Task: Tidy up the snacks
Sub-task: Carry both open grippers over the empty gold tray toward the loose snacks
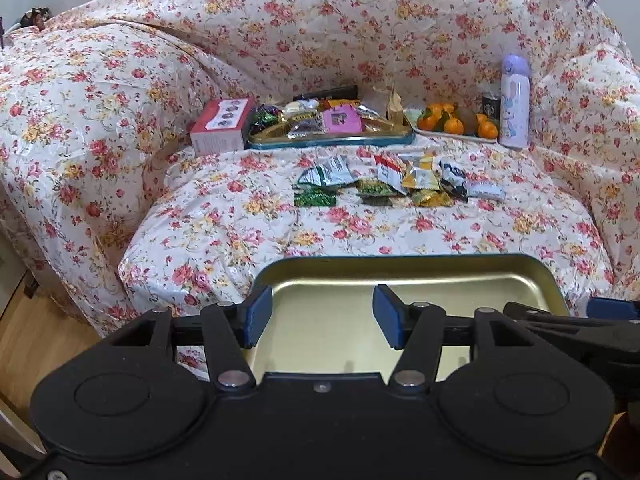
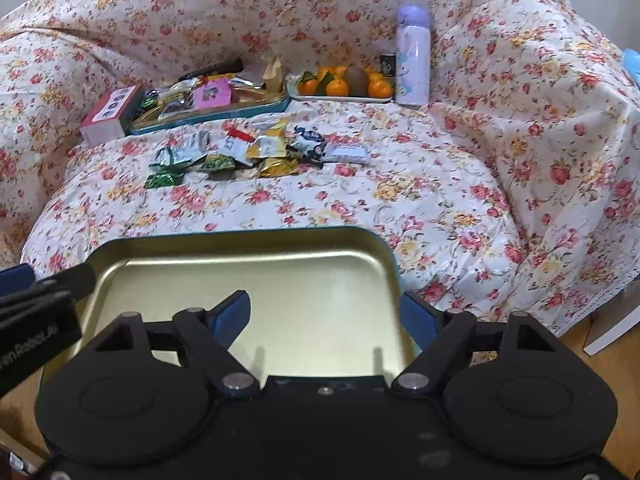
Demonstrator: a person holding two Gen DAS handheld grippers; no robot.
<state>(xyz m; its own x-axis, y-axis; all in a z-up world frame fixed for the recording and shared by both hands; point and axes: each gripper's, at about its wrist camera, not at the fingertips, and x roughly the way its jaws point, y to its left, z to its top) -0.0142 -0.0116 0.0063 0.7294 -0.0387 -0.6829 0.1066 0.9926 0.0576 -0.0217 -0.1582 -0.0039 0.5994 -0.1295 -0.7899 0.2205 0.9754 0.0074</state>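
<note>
A sofa (image 1: pixel 280 40) draped in a floral cover (image 2: pixel 460 200) fills both views. At the bottom centre of each frame an empty gold tin tray (image 1: pixel 400 280) (image 2: pixel 240 272) is seen at the seat's front edge.

In the left wrist view, the left gripper (image 1: pixel 322 316) is seen at the bottom centre, its jaws spread wide; the left blue pad lies at the tray's left rim and the right pad over its bare floor, with nothing clamped between them. In the right wrist view, the right gripper (image 2: pixel 324 316) is likewise spread wide, one pad inside the tray and the other outside its right rim; whether the rim is touched cannot be told.

Loose snack packets (image 1: pixel 392 182) (image 2: pixel 248 152) are scattered at mid-frame on the seat, well apart from the empty tray. Behind them, in the upper centre, a second tray (image 1: pixel 332 140) (image 2: pixel 216 114) is piled with snacks. A red-and-white box (image 1: pixel 220 126) (image 2: pixel 108 116) is set just left of it. To its right, a plate of oranges (image 1: pixel 456 122) (image 2: pixel 344 84) is placed, with a lilac bottle (image 1: pixel 514 100) (image 2: pixel 413 54) upright beside it.
</note>
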